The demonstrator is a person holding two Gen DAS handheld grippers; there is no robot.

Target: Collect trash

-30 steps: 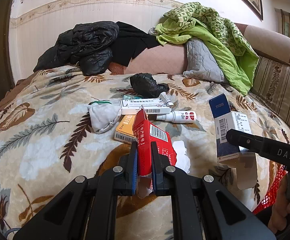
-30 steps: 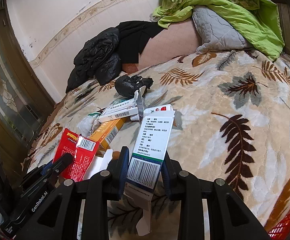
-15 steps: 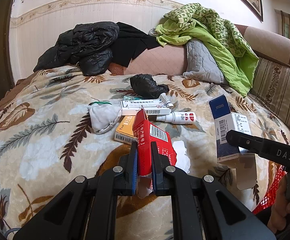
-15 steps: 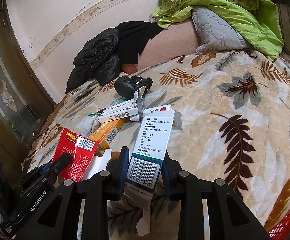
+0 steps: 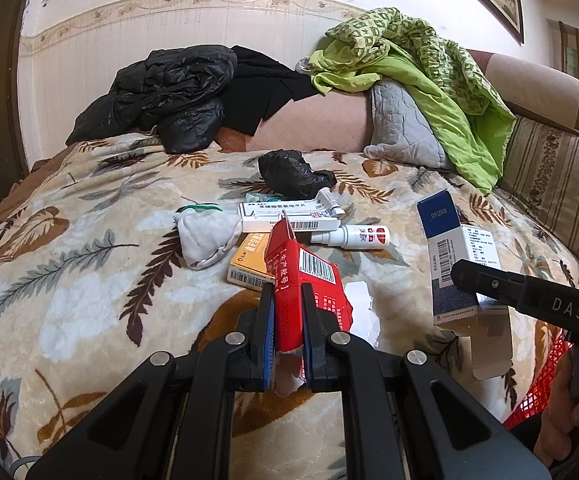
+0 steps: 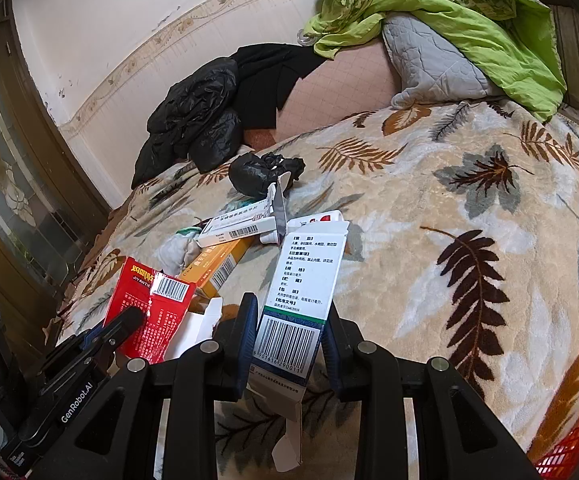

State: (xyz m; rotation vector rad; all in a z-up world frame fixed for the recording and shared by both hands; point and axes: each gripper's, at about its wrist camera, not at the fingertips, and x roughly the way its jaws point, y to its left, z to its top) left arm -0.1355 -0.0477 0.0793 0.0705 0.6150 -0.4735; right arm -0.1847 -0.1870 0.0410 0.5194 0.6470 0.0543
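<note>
On your left, the left gripper (image 5: 288,320) was pinched nearly flat on the red carton (image 5: 303,280), held edge-up above the leaf-print blanket (image 5: 69,280). It looked empty, light and already crushed, so your grip near its torn lower end would likely hold. To the right, the right gripper (image 6: 288,340) was part open, its pads pressed on the barcode end of the blue-and-white carton (image 6: 305,280), also lifted clear. That one looked stiffer but thin-walled; squeezing harder would probably buckle it. More trash lay behind on the blanket: an orange box (image 5: 249,260), a spray bottle (image 5: 357,237). A red basket (image 6: 569,448) sat at the lower right.
</note>
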